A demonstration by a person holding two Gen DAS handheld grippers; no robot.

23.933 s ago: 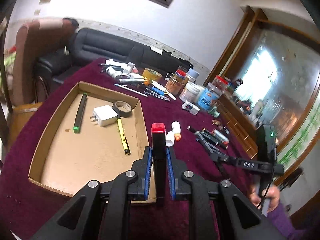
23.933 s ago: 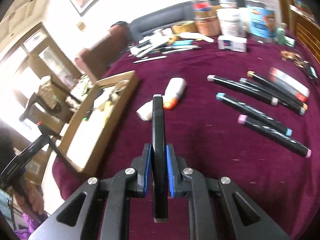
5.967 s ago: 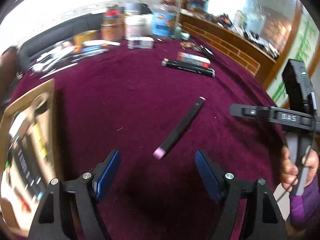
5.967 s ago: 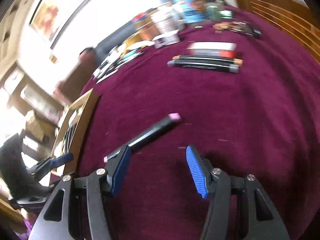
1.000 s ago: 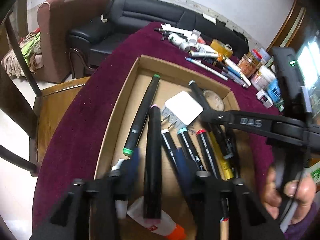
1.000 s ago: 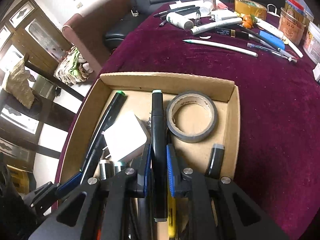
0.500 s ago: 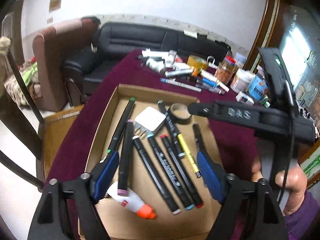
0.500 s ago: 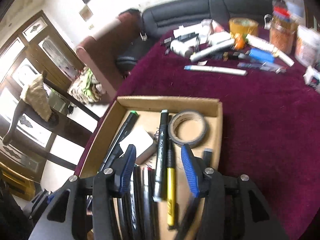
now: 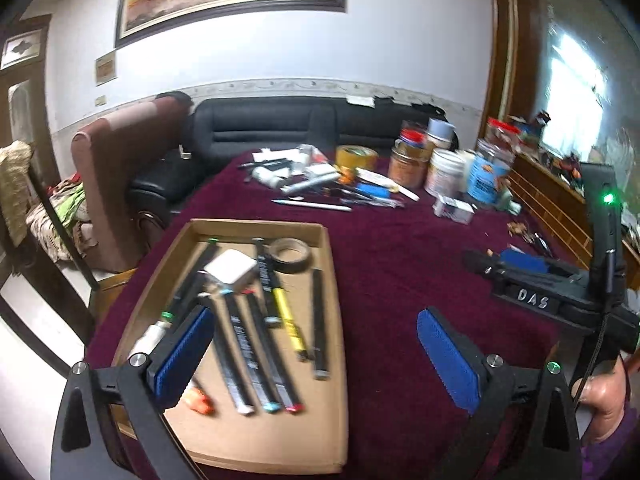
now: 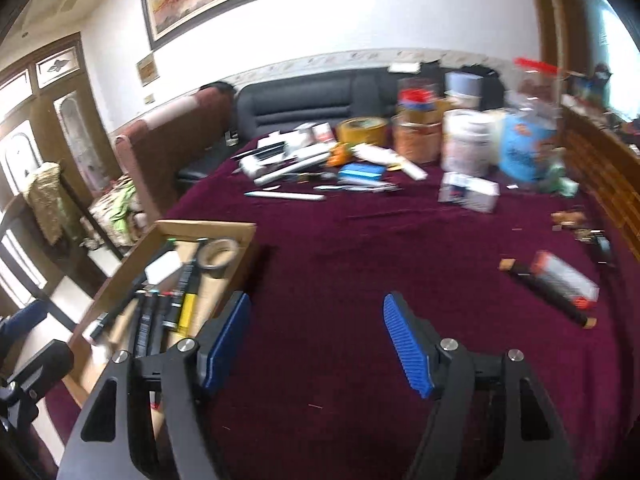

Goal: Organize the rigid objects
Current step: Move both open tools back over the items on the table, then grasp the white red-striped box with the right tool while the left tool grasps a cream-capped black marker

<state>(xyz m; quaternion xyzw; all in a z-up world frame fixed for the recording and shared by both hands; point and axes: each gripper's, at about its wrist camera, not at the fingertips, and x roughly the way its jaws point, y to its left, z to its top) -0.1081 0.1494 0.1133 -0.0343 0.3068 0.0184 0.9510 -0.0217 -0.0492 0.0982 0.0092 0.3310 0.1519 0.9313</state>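
Both the left gripper (image 9: 312, 356) and right gripper (image 10: 316, 344) stood spread and empty, jaws just opened; markers (image 9: 256, 344) lay sorted in the cardboard tray (image 9: 332, 280).

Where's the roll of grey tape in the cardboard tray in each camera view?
Left wrist view: grey tape roll lies at the tray's far end, left of centre.
Right wrist view: grey tape roll at far left, by the tray's far corner.
Shared landmark: white charger block just left of it.
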